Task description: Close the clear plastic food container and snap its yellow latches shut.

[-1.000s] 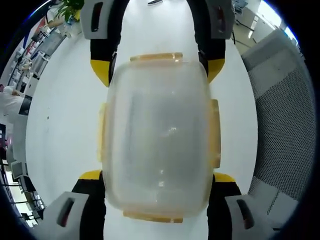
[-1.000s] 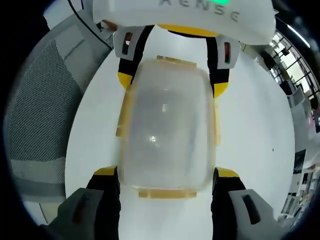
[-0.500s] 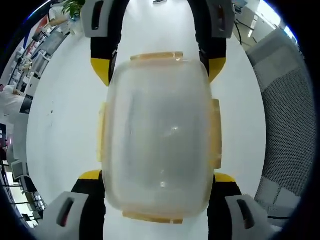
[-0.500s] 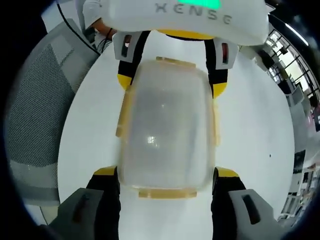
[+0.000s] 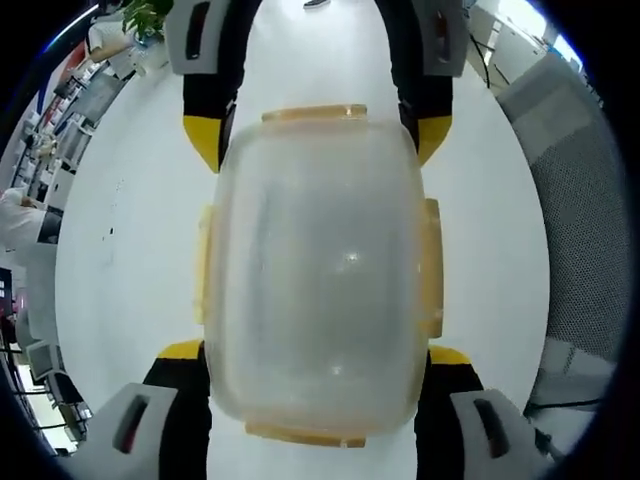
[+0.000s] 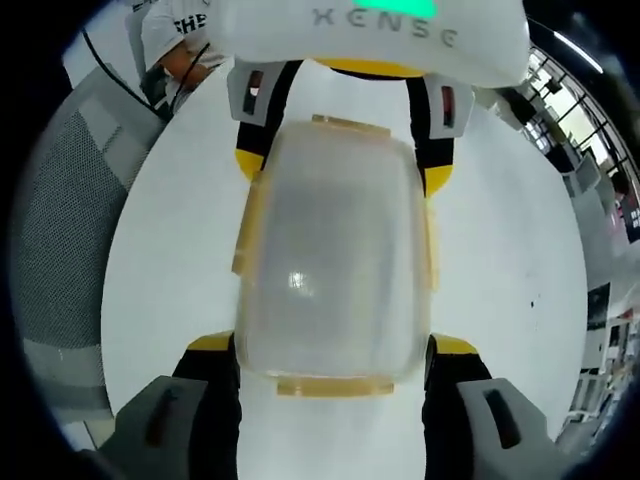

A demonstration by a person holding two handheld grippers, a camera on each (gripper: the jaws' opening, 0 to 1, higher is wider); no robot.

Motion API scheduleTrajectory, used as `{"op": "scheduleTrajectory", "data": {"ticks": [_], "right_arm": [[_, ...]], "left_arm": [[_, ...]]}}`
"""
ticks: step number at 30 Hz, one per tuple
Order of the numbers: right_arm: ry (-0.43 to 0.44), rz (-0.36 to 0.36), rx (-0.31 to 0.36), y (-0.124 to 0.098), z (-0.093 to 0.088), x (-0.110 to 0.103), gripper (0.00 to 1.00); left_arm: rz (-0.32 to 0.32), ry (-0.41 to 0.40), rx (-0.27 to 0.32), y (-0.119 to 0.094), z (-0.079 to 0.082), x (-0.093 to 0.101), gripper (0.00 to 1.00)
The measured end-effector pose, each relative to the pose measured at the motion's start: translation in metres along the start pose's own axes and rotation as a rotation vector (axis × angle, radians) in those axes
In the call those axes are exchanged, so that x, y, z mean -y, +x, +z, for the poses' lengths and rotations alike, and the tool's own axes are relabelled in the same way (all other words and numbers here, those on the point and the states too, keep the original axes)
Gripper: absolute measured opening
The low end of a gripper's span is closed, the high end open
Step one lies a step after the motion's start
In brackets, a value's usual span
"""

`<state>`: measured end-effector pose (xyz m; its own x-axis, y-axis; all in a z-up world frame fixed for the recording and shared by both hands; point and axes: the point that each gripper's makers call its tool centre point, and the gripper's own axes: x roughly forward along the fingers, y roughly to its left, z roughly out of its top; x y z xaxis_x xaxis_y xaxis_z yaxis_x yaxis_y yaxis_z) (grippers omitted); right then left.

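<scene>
The clear plastic food container (image 5: 318, 265) hangs over the white table, seen through its frosted wall, and is held from two opposite ends. Yellow latches lie along its edges: one at the far end (image 5: 312, 113), one at the near end (image 5: 305, 433), and one on each long side (image 5: 431, 265). My left gripper (image 5: 315, 352) is shut on the near end, its yellow-tipped jaws pressing both sides. My right gripper (image 5: 316, 140) clamps the far end. In the right gripper view the same container (image 6: 335, 255) sits between my right gripper (image 6: 335, 345) and the left gripper (image 6: 340, 165).
A round white table (image 5: 130, 240) lies under the container. A grey mesh chair (image 5: 585, 210) stands beside it, also seen as the chair (image 6: 55, 240). A person in a white shirt (image 6: 180, 40) sits beyond the table. Desks and a plant (image 5: 140, 15) are further off.
The background has swung round behind the container in both views, so both hands have turned together. The container stays fixed between the two grippers, both grips unchanged.
</scene>
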<state>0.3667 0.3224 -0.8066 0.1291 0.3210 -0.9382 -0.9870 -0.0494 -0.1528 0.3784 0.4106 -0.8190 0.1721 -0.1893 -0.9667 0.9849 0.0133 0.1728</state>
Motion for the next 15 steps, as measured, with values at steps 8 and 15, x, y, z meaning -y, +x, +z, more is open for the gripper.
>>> {"op": "scheduleTrajectory", "data": {"ticks": [8,15], "right_arm": [[0.018,-0.008,0.006,0.002,0.000,0.019,0.72],[0.021,-0.008,0.009,0.005,-0.001,0.038,0.72]], "left_arm": [[-0.003,0.023,0.003,0.003,-0.002,-0.023,0.82],[-0.004,0.019,0.017,0.005,-0.002,-0.041,0.82]]}}
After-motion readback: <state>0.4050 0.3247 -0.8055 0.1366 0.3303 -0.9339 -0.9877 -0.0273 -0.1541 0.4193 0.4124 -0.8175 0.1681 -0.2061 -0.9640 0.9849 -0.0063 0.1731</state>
